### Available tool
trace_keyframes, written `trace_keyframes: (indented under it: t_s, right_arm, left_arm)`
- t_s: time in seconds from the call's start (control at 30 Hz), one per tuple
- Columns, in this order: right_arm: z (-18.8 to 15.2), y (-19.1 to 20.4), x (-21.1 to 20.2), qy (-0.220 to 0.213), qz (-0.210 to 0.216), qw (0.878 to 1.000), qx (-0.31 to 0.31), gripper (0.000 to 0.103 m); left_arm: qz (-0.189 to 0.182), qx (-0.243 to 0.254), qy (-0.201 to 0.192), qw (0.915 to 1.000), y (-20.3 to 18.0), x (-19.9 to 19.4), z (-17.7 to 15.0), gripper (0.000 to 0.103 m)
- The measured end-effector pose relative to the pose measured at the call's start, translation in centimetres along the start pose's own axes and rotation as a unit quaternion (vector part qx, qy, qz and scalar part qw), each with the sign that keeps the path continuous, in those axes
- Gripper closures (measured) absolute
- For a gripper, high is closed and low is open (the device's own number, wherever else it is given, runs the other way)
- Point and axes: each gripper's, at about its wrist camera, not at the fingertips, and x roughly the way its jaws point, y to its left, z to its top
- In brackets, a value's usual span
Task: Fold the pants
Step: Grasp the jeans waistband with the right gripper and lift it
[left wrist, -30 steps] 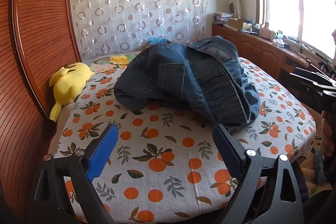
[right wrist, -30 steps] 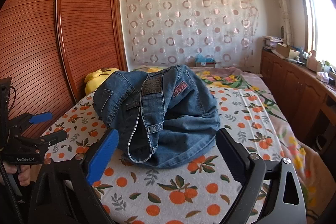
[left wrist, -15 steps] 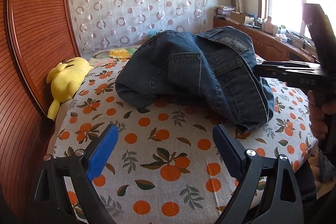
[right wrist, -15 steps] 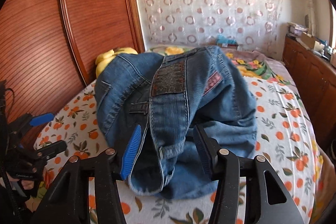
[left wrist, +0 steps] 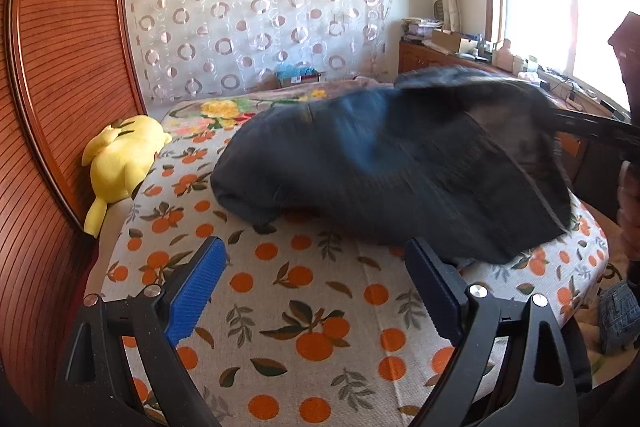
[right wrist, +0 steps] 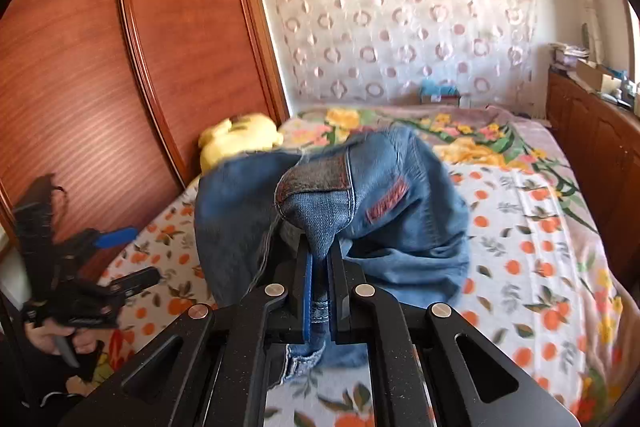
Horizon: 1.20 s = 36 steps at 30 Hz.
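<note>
A crumpled pair of blue jeans (left wrist: 384, 167) lies on the bed with the orange-print sheet (left wrist: 304, 291). My right gripper (right wrist: 320, 259) is shut on a hem or waistband edge of the jeans (right wrist: 316, 211) and holds it lifted off the sheet; the cloth is motion-blurred. In the left wrist view the right gripper's arm (left wrist: 592, 127) reaches in from the right into the jeans. My left gripper (left wrist: 316, 287) is open and empty, low over the sheet in front of the jeans; it also shows at the left of the right wrist view (right wrist: 120, 259).
A yellow plush toy (left wrist: 120, 159) lies at the bed's left edge against the wooden wardrobe (left wrist: 60, 87). A floral blanket (right wrist: 500, 143) covers the far end. A wooden cabinet (right wrist: 592, 139) runs along the right under the window. More denim (left wrist: 616, 311) lies on the floor at right.
My right gripper has closed on the jeans' edge and lifted it, dragging the cloth. My left gripper stayed open, low over the sheet near the jeans.
</note>
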Motion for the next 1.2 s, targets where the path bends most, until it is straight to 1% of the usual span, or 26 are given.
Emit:
trace_keyframes:
  t_s: [0.07,0.17,0.23,0.27,0.37,0.4,0.47,0.5,0.57,0.6,0.67,0.73,0.87,0.97,1.1,1.2]
  right_arm:
    - [-1.0,-0.4,-2.3,-0.005,-0.004,1.000,0.007,0.098]
    - [-3.4,-0.9,-4.7,0.006,-0.021,1.000,0.012,0.097]
    - [-5.2,-0.8,-4.6,0.021,-0.039,0.999,0.014,0.098]
    - [-6.3,-1.4,-4.7,0.036,-0.053,0.998,0.019,0.097]
    - [-8.3,-1.8,-3.7,0.068,-0.066,0.995,0.030,0.097]
    - [-8.2,-1.8,-3.8,0.072,-0.067,0.995,0.031,0.097]
    - [-8.1,-1.6,-4.1,0.068,-0.072,0.995,0.029,0.087]
    - [-7.8,-1.4,-4.4,0.064,-0.077,0.995,0.025,0.085]
    - [-6.7,0.0,-4.4,0.055,-0.096,0.994,0.014,0.069]
    - [-6.0,0.0,-3.3,0.051,-0.101,0.994,0.009,0.066]
    - [-5.7,0.8,-3.6,0.040,-0.112,0.993,0.000,0.059]
    - [-5.6,1.6,-3.2,0.029,-0.123,0.992,-0.011,0.055]
    - [-5.6,3.3,-4.2,0.009,-0.115,0.993,-0.031,0.049]
    - [-5.3,4.3,-4.2,0.006,-0.105,0.993,-0.052,0.044]
    - [-4.4,5.6,-2.0,0.016,-0.087,0.993,-0.081,0.043]
    - [-3.8,7.0,0.8,0.029,-0.064,0.992,-0.105,0.042]
  left_arm:
    - [-0.006,0.001,-0.008,1.0000,-0.4,-0.4,0.5,0.011]
    - [-0.016,0.002,-0.017,0.9997,-0.9,-1.0,1.0,0.011]
    - [-0.023,0.007,-0.021,0.9995,-1.3,-1.3,1.2,0.011]
    - [-0.026,0.009,-0.021,0.9994,-1.4,-1.3,1.3,0.011]
    - [-0.034,0.016,-0.018,0.9991,-2.0,-1.1,1.5,0.011]
    - [-0.036,0.018,-0.017,0.9990,-2.2,-1.0,1.5,0.011]
    - [-0.040,0.022,-0.016,0.9988,-2.7,-0.8,1.5,0.011]
    - [-0.043,0.022,-0.014,0.9987,-2.9,-0.8,1.5,0.011]
    - [-0.046,0.021,-0.012,0.9986,-3.2,-0.7,1.4,0.011]
    - [-0.047,0.021,-0.011,0.9986,-3.2,-0.7,1.3,0.011]
    - [-0.048,0.017,-0.008,0.9987,-3.1,-0.6,1.1,0.011]
    - [-0.047,0.014,-0.007,0.9988,-2.7,-0.5,1.0,0.011]
    - [-0.041,0.007,-0.006,0.9991,-2.2,-0.5,0.6,0.011]
    - [-0.037,-0.001,-0.004,0.9993,-1.6,-0.5,0.4,0.011]
    - [-0.034,-0.006,-0.004,0.9994,-1.2,-0.5,0.2,0.011]
    - [-0.029,-0.009,-0.004,0.9995,-0.8,-0.6,0.0,0.011]
